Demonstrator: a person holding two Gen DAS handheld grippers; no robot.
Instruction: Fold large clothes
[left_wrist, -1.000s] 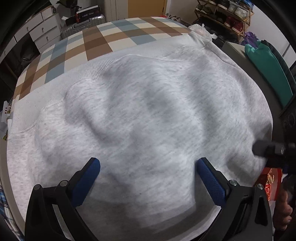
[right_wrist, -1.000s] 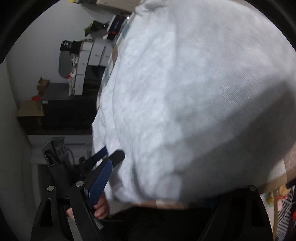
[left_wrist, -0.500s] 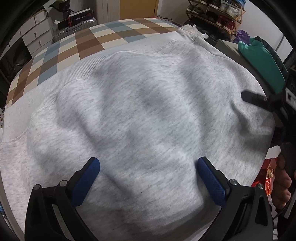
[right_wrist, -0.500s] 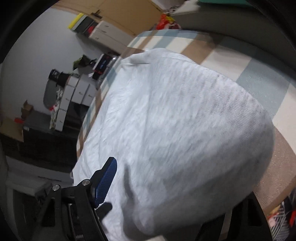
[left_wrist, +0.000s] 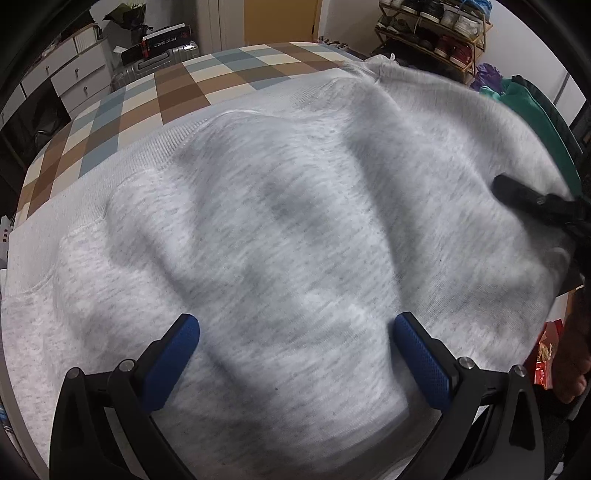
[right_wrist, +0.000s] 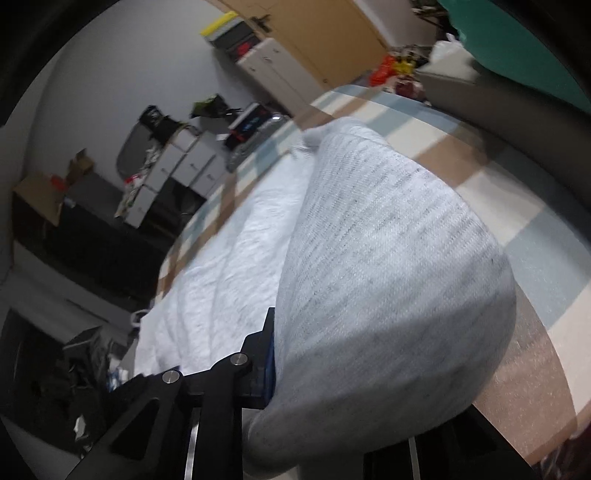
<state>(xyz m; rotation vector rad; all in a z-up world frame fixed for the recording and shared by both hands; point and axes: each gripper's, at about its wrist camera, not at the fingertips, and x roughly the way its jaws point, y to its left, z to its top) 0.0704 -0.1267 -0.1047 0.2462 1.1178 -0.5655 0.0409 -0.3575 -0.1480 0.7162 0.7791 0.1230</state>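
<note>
A large light grey sweatshirt lies spread over a checkered bed cover. My left gripper is open, its blue pads wide apart just above the near part of the cloth, holding nothing. My right gripper shows at the right edge of the left wrist view, where it lifts the sweatshirt's right side. In the right wrist view a fold of the sweatshirt drapes over my right gripper; one blue pad presses the cloth and the other finger is hidden under it.
A shoe rack and green clothing stand at the far right. White drawers and a suitcase stand beyond the bed's far left. A cabinet is behind the bed in the right wrist view.
My right gripper has lifted the sweatshirt's right side and carried it up and inward over the bed. The left gripper has stayed open in about the same place.
</note>
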